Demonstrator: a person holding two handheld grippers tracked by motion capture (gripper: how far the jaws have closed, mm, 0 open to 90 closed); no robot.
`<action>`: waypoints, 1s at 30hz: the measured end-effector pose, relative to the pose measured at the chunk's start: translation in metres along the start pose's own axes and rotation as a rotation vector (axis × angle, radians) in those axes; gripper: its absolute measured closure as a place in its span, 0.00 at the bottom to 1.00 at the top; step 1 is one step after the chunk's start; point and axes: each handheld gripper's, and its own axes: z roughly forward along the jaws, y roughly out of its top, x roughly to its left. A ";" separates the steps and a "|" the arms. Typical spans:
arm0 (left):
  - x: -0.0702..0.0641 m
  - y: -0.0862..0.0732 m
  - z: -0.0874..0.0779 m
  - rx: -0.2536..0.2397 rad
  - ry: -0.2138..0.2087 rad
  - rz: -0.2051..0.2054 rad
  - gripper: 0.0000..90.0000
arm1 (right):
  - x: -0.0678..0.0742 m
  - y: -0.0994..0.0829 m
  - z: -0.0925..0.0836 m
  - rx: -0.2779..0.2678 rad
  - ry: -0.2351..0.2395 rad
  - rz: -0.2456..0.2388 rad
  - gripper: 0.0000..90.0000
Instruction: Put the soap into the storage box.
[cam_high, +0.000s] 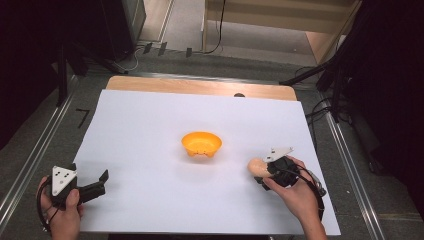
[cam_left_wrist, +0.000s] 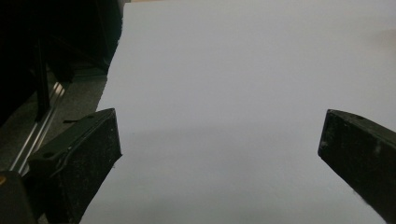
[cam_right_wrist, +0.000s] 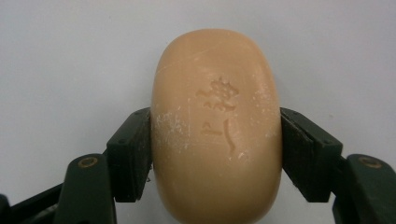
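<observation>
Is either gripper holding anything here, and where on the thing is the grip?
The right gripper holds a tan bar of soap, its fingers clamped on the two long sides near the middle. The left gripper is open, holding nothing.

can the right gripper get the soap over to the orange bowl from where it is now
Probably yes. The right gripper is shut on the bar of soap, and only bare white sheet lies between it and the orange bowl. The left gripper sits far off with open jaws.
</observation>
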 end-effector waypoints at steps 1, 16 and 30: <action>0.000 0.000 0.000 0.000 -0.001 0.001 0.00 | 0.000 0.001 0.000 -0.004 0.006 0.002 0.37; 0.000 0.000 0.000 -0.003 -0.003 -0.001 0.00 | -0.015 0.029 -0.003 -0.035 0.069 -0.034 0.37; 0.000 0.000 0.000 -0.002 -0.003 0.000 0.00 | -0.017 0.056 0.001 -0.027 0.114 -0.126 0.37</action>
